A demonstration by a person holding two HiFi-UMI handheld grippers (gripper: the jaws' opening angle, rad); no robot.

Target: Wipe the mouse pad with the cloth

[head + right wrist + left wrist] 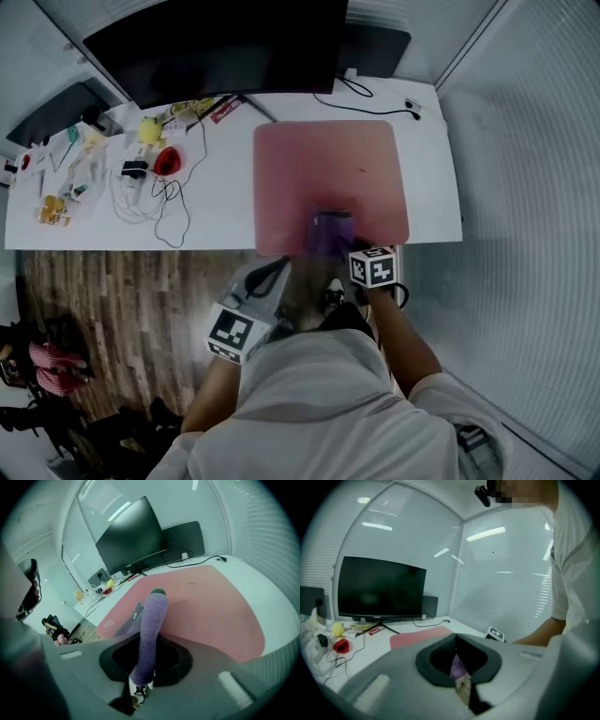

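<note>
The white desk (225, 202) is seen from above, with a dark monitor (216, 42) at its far side. The pink mouse pad (328, 169) is laid on the right half of the desk, and its near edge reaches the desk's front edge. No object is seen on the pad except the cloth.

The right gripper (345, 247) is held over the near edge of the pad, clenched on the purple cloth (333, 232). In the right gripper view the cloth (152, 630) is seen as a folded roll pinched between the jaws, with its free end pointing out over the pad (211, 606). Whether the cloth is already pressed on the surface cannot be told for sure.

The left gripper (270, 274) is kept off the desk, close to the person's body. Its jaws are closed together and nothing is held in them.

The wiping appears to be at its beginning, at the near edge. To do it well, the cloth should probably be lowered until a broad part of it lies flat, then drawn in straight overlapping strokes toward the far edge. The pressure should be kept light, because the pad may slide on the smooth desk.

The loose cables (141, 187) and small things on the left are well apart from the pad.
</note>
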